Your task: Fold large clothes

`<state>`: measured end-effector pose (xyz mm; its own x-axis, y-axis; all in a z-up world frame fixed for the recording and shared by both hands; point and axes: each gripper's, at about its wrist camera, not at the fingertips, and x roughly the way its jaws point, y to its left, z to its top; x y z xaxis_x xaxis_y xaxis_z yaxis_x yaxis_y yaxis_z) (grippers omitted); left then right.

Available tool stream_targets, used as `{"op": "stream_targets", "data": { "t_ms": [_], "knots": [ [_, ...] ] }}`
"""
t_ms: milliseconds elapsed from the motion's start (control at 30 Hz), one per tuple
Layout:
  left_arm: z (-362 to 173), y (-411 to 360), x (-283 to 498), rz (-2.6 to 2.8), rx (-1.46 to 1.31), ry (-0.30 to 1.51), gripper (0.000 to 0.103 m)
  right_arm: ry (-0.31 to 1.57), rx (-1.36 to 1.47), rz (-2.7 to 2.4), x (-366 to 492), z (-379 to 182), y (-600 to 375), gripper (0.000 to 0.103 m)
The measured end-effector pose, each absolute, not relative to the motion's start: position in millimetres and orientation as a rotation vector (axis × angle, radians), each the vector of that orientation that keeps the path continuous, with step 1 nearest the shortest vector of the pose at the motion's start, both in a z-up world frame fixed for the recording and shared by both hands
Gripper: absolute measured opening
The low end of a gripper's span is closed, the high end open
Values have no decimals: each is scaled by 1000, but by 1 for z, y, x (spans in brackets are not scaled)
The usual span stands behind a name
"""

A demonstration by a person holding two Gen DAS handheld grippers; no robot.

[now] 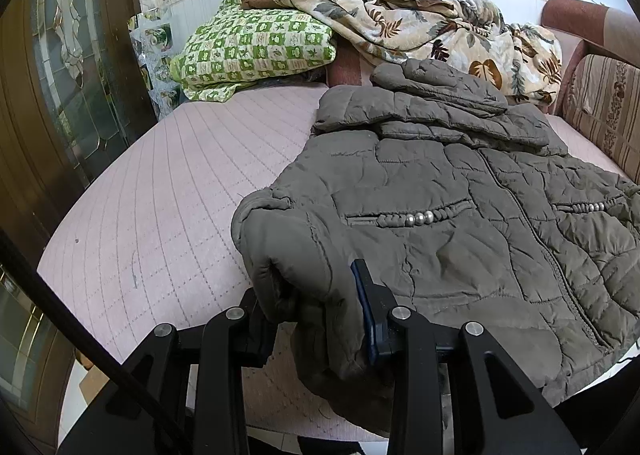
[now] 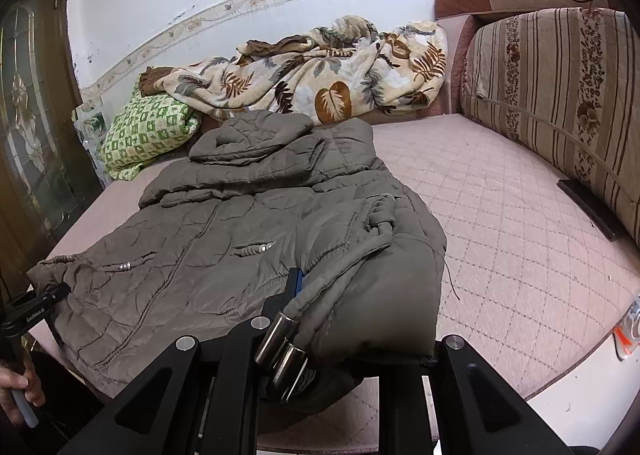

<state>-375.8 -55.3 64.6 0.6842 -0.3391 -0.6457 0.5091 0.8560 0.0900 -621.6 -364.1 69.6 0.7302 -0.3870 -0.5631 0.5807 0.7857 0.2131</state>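
Note:
A grey-brown quilted hooded jacket lies front up on a pink quilted bed cover, hood toward the wall. My left gripper is shut on the jacket's left hem corner, which bunches up between the fingers. In the right wrist view the jacket has its right side folded over, and my right gripper is shut on the right hem corner, with two metal drawstring ends hanging over it. The left gripper also shows at the left edge.
A green checkered pillow and a leaf-print blanket lie against the wall. A striped sofa cushion stands at the right, with a dark flat object at its base. A wooden glass door stands at the left.

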Motion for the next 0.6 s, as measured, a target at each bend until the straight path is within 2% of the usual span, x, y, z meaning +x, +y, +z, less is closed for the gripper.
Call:
{"op": "stream_targets", "data": {
  "t_ms": [600],
  "knots": [
    [76, -56, -370, -479, 261, 641, 33, 495, 373, -536, -613, 88, -368, 18]
  ]
}}
